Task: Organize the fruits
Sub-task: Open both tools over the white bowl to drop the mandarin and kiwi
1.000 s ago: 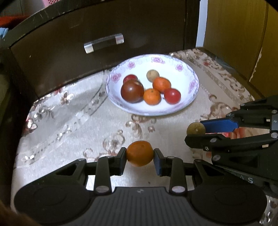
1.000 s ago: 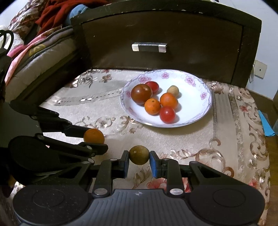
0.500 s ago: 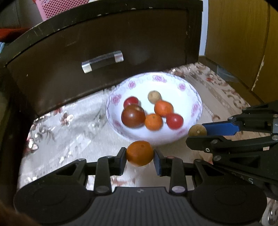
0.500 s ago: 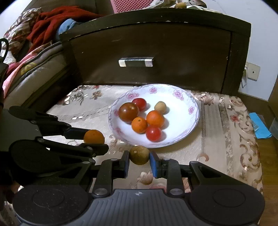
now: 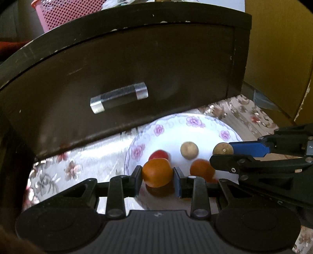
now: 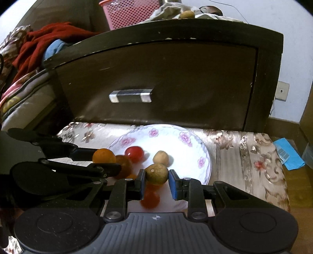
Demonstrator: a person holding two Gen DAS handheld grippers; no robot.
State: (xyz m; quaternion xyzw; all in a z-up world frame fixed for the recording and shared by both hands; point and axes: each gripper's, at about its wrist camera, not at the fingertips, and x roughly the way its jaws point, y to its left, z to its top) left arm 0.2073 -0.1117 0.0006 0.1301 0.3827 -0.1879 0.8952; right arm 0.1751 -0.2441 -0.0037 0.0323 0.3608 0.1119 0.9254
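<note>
My left gripper (image 5: 157, 175) is shut on an orange fruit (image 5: 157, 172) and holds it over the near left part of the white floral plate (image 5: 176, 125). My right gripper (image 6: 156, 177) is shut on a brown-green round fruit (image 6: 156, 173) and holds it over the plate (image 6: 195, 144), to the right of the left gripper. The plate holds a red tomato (image 6: 134, 153), a small beige fruit (image 6: 160, 157), an orange (image 5: 201, 169) and other fruits partly hidden under the grippers. The brown-green fruit also shows in the left wrist view (image 5: 223, 149).
The plate sits on a floral cloth (image 6: 254, 156) over a low table. A dark wooden drawer front (image 6: 156, 82) with a clear handle (image 6: 131, 95) stands just behind the plate. A pink basket (image 6: 129, 11) and clothes (image 6: 33, 43) lie beyond. A blue packet (image 6: 287, 154) lies on the floor at right.
Both grippers have moved forward with their fruits, from above the cloth in front of the plate to above the plate. The drawer front looks much closer.
</note>
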